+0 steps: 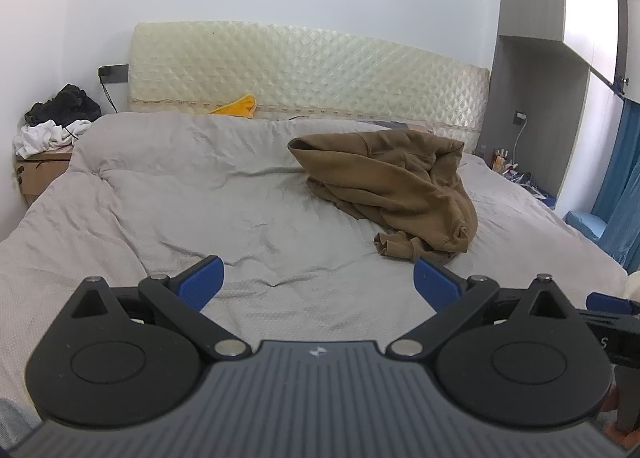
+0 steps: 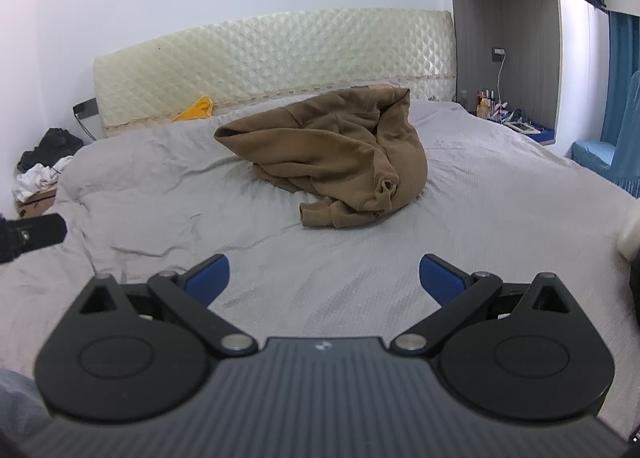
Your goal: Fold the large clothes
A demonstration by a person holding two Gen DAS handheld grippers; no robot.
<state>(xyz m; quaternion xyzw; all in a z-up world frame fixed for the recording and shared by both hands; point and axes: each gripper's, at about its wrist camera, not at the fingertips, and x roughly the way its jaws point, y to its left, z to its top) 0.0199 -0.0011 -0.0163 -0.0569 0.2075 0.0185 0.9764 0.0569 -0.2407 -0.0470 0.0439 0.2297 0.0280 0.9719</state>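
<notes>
A brown hooded sweatshirt [image 1: 394, 186] lies in a crumpled heap on the grey bedspread [image 1: 200, 194], right of centre in the left wrist view and at the upper middle of the right wrist view [image 2: 340, 162]. It is bunched so that its outline is hard to read: one ribbed cuff [image 2: 316, 214] sticks out at the near edge of the pile, a puckered opening shows just above it, and the rest of the sleeves and the front are buried in folds.

The left gripper [image 1: 318, 278] sits at the bottom of its frame with its blue pads [image 1: 200, 284] spread wide, holding nothing, above bare bedspread short of the garment. The right gripper [image 2: 324, 276] is likewise spread wide and empty, its blue pads [image 2: 210, 276] well short of the cuff. Each gripper's dark body fills the lower part of its frame and hides the near edge of the bed.

At the right edge of the left view a blue and black piece of the other tool is cut off; a dark blurred part juts in at the left edge of the right view.

Behind the bed stands a cream quilted headboard [image 1: 304, 70], with a yellow item [image 1: 238, 106] half hidden behind the bedding. In the upper left, a pile of black and white clothes [image 1: 56, 118] rests on a bedside table, mostly cut off. Small bottles at the right are too tiny to identify, beside a blue curtain [image 1: 624, 178]
</notes>
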